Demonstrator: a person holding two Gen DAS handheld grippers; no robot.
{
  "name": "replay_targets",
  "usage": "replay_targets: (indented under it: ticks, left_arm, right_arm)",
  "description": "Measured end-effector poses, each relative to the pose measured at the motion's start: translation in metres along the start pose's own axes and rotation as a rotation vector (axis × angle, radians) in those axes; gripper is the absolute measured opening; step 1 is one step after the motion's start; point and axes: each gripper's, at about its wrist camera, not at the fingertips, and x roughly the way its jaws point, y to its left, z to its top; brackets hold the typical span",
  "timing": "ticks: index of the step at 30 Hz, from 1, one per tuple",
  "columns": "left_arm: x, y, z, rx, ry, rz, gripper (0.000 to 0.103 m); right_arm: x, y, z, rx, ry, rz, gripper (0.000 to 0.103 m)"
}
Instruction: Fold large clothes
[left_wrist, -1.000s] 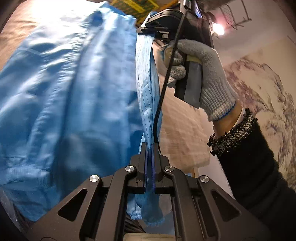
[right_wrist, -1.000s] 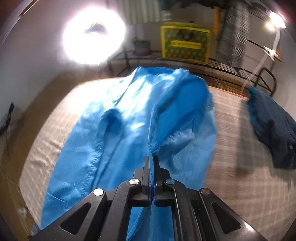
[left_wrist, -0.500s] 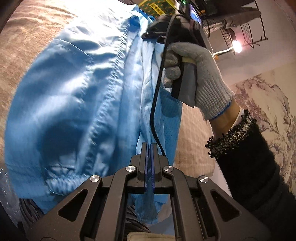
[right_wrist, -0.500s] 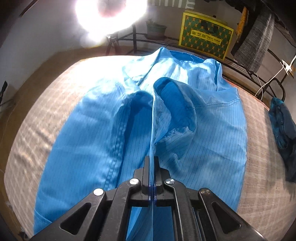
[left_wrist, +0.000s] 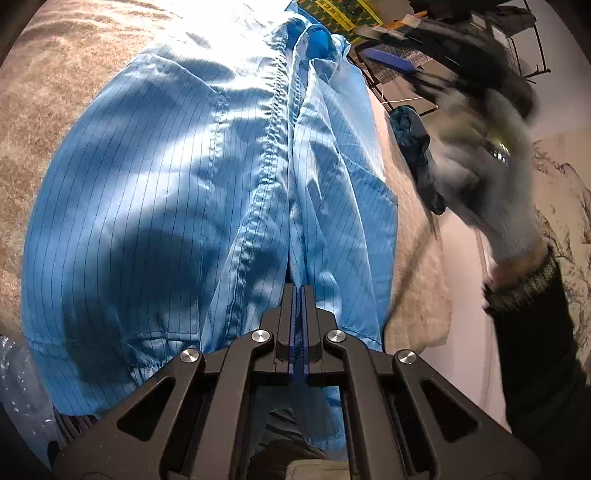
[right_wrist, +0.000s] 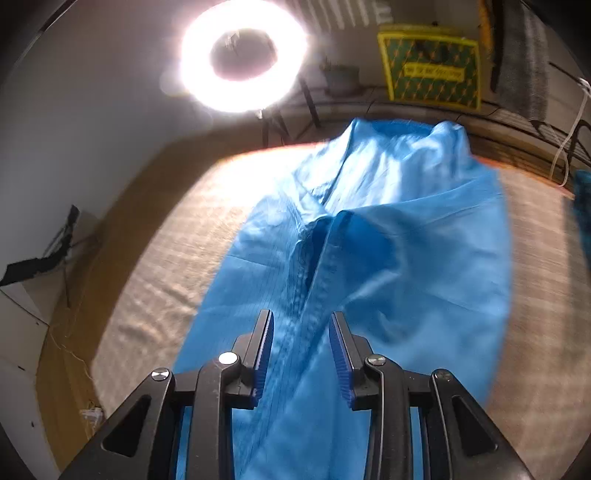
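Observation:
A large blue pinstriped garment (left_wrist: 177, 206) lies spread on a beige cloth-covered surface (left_wrist: 44, 96), its front seam running away from me. My left gripper (left_wrist: 298, 291) is shut on the near edge of that fabric. In the right wrist view the same garment (right_wrist: 388, 258) lies under my right gripper (right_wrist: 301, 325), whose jaws are opening; the fold of cloth sits loose between the blue pads (right_wrist: 264, 354) without being pressed. The gloved hand (left_wrist: 491, 155) holding the right gripper is blurred at the upper right of the left wrist view.
A dark teal garment (left_wrist: 417, 155) lies at the far right of the surface. A bright ring light (right_wrist: 242, 55) stands behind, beside a yellow-green box (right_wrist: 430, 72) and a metal rack (left_wrist: 517, 48). A patterned wall fills the right side.
The right gripper let go of the blue fabric and pulled back and up, its jaws now apart. The garment settled flat onto the surface. My left gripper sank lower, still clamped on the hem.

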Motion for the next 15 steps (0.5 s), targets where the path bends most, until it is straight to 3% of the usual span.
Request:
replay_targets:
  ticks: [3,8,14,15]
  left_arm:
    - [0.001,0.0,-0.001,0.016,-0.007,0.004,0.0]
    - [0.012,-0.01,-0.005,0.073,0.004,0.023,0.0]
    - [0.018,-0.026,-0.013,0.158,0.002,0.045,0.0]
    - [0.019,-0.029,-0.014,0.168,-0.001,0.045,0.0]
  right_arm:
    - [-0.054,-0.006,-0.029,0.008,-0.041,0.019,0.034]
    - [-0.115,-0.024,-0.094,0.05,-0.052,-0.022,0.034]
    - [-0.135,-0.041,-0.184,0.166,0.023,-0.05,0.039]
    - [-0.134,-0.043,-0.197,0.188,0.038,-0.042,0.045]
